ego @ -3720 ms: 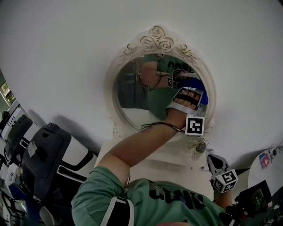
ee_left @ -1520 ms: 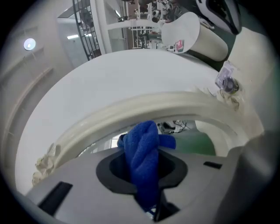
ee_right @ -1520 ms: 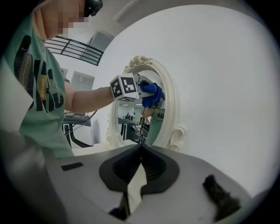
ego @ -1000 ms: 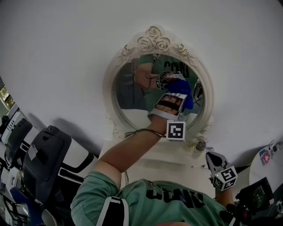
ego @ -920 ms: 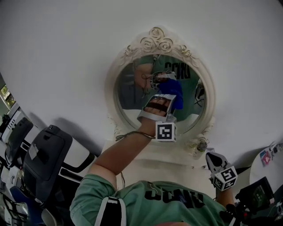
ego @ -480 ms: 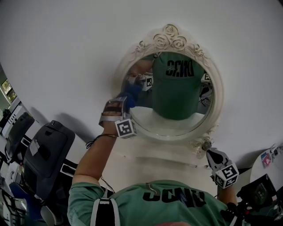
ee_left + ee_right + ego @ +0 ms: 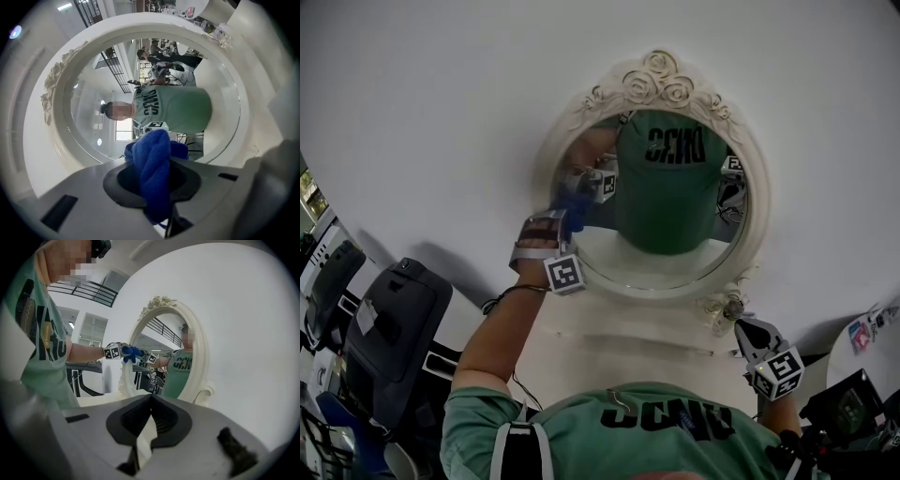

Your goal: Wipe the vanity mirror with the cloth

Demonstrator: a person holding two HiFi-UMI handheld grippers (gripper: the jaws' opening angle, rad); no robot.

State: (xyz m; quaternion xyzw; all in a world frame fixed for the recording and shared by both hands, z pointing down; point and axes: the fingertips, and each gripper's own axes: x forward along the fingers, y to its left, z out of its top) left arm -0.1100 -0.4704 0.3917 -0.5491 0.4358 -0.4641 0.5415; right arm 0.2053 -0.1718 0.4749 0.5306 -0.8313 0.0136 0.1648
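The left gripper (image 7: 564, 218), clamping the blue cloth (image 7: 577, 200), is now pressing the mirror (image 7: 656, 79) at its left edge, having crossed from its right; the right gripper (image 7: 743, 328) is staying closed, empty.

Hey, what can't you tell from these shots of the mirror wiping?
- Head view: whether the cloth presses the mirror glass; the left gripper covers the contact.
- Head view: small item at the mirror's base, too small to name.
- Head view: dark device at lower right, cut by the edge.
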